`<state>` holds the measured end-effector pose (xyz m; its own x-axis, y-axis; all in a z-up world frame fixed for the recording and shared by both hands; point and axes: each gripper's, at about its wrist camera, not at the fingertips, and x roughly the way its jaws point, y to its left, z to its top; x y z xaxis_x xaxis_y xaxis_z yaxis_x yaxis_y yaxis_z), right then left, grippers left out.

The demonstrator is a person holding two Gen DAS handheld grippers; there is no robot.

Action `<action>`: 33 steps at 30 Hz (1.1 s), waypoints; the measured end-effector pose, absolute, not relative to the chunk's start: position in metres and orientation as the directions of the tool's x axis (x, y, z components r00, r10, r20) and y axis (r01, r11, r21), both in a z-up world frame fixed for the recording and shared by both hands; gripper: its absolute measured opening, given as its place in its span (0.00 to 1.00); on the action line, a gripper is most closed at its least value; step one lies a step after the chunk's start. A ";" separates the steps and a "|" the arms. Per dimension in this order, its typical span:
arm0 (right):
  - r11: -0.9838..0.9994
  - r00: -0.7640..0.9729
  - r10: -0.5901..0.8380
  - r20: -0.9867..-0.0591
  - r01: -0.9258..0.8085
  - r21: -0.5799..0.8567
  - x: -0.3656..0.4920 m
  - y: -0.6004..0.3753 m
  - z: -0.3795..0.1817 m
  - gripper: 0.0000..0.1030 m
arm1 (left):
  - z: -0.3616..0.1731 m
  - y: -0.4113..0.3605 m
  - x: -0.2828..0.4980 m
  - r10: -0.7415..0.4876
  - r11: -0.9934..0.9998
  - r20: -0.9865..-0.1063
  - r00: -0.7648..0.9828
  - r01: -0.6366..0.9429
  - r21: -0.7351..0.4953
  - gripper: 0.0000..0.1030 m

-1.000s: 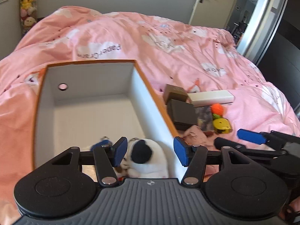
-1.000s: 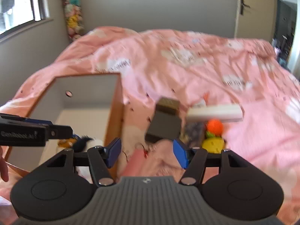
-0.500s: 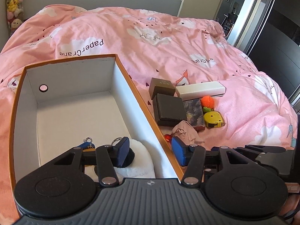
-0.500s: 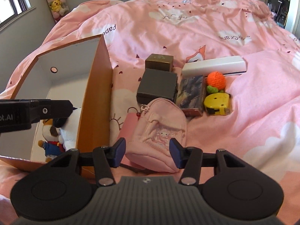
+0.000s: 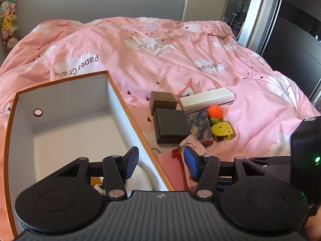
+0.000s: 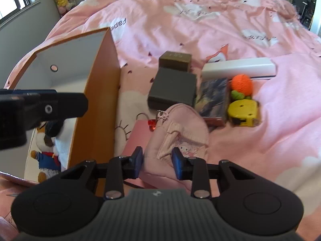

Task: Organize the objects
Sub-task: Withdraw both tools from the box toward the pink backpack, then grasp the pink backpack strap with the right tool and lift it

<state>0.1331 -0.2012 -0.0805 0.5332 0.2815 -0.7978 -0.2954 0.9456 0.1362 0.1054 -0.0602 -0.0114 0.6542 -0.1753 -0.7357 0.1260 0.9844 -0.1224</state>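
An orange-edged cardboard box (image 5: 120, 104) with a white inside lies on the pink bed; it also shows in the right wrist view (image 6: 100, 92). Plush toys (image 6: 48, 148) lie in its near end. My left gripper (image 5: 160, 165) is open and empty above the box's right wall. My right gripper (image 6: 157, 163) has its fingers closing around the near end of a small pink pouch (image 6: 180, 132), which lies on a pink flat item (image 6: 138, 138). The pouch also shows in the left wrist view (image 5: 192, 142).
To the right of the box lie two dark boxes (image 6: 173, 90), a white long case (image 6: 238, 68), a patterned card box (image 6: 213, 98), an orange crochet toy (image 6: 241, 84) and a yellow tape measure (image 6: 242, 110). A door and wardrobe stand beyond the bed.
My left gripper has lifted and drawn back from the plush toys in the box. My right gripper has moved down and forward onto the pink pouch and narrowed its jaws around it.
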 end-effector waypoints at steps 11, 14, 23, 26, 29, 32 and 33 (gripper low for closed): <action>0.979 0.574 0.202 -0.793 -0.119 0.163 0.135 -0.272 -0.071 0.16 | -0.020 -0.089 0.121 -0.282 0.953 -0.792 0.541 0.253 -0.166 0.40; 0.978 0.574 0.208 -0.792 -0.098 0.185 0.137 -0.281 -0.073 0.17 | -0.025 -0.096 0.132 -0.296 0.940 -0.824 0.483 0.301 -0.162 0.40; 0.917 0.574 0.347 -0.741 -0.043 0.396 0.150 -0.308 -0.070 0.41 | -0.038 -0.120 0.169 -0.307 0.912 -0.890 0.338 0.373 -0.173 0.40; 0.903 0.554 0.388 -0.737 -0.069 0.423 0.157 -0.306 -0.072 0.47 | -0.046 -0.131 0.179 -0.276 0.906 -0.911 0.305 0.400 -0.140 0.40; 0.916 0.536 0.377 -0.756 -0.095 0.389 0.165 -0.298 -0.080 0.55 | -0.058 -0.138 0.191 -0.237 0.903 -0.941 0.242 0.412 -0.122 0.37; 0.897 0.514 0.421 -0.747 -0.113 0.428 0.168 -0.300 -0.092 0.38 | -0.068 -0.147 0.197 -0.180 0.899 -0.962 0.205 0.431 -0.076 0.37; 0.878 0.512 0.451 -0.731 -0.106 0.467 0.168 -0.305 -0.094 0.32 | -0.072 -0.151 0.199 -0.160 0.897 -0.970 0.185 0.437 -0.065 0.37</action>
